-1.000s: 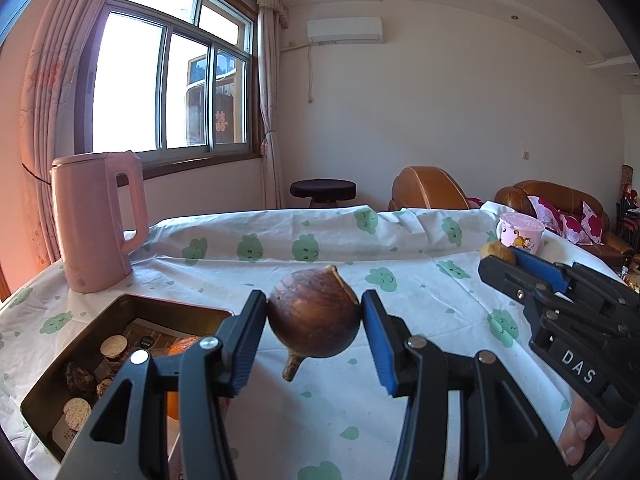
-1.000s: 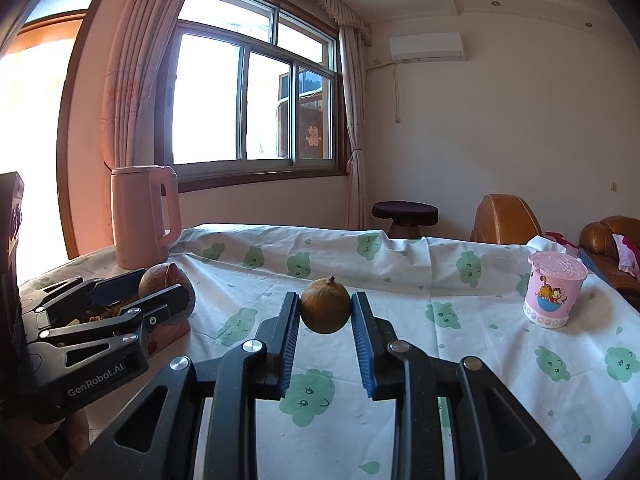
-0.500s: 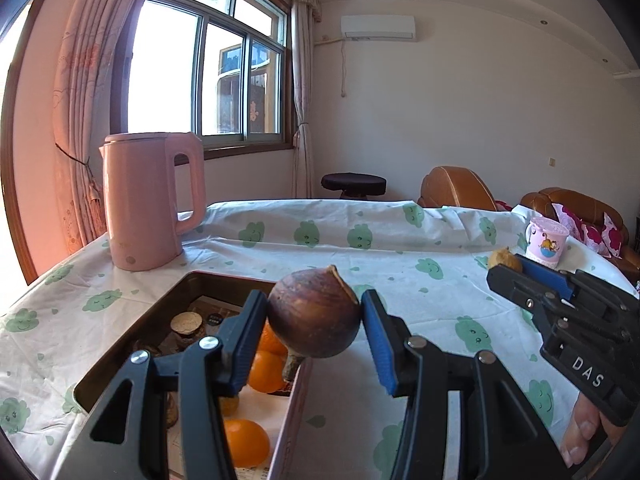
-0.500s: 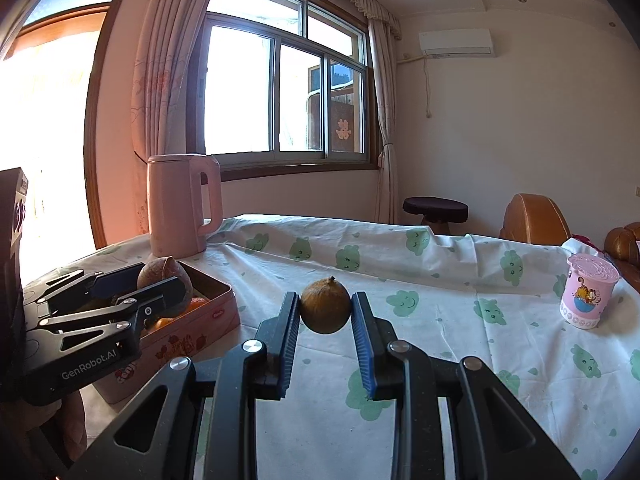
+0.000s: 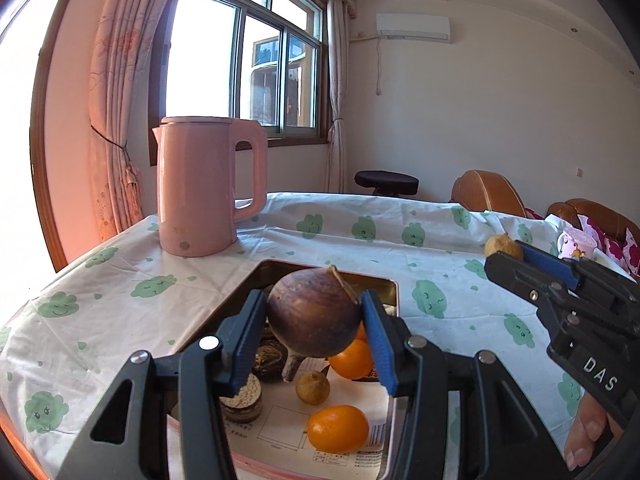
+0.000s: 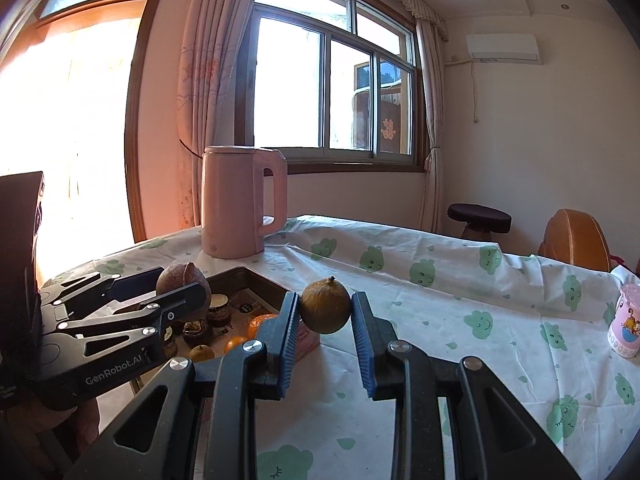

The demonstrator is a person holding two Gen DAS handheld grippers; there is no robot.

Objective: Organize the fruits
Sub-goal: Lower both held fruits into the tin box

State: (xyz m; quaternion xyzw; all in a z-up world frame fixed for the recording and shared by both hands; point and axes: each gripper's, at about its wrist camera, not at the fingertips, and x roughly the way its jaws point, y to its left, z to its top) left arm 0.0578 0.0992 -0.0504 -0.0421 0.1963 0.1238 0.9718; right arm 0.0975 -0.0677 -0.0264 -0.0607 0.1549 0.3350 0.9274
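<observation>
Left wrist camera looks along its fingers, close above the tin (image 5: 394, 292) at six o'clock. Right wrist camera faces the window, tin (image 6: 240, 274) at nine o'clock. Both share the pink kettle (image 5: 200, 188) and table (image 5: 120, 300).

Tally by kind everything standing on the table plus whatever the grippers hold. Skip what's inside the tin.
Kettle: 1
Tin: 1
Cup: 1
Held fruit: 2, the dark fruit and the tan fruit
Total: 5
</observation>
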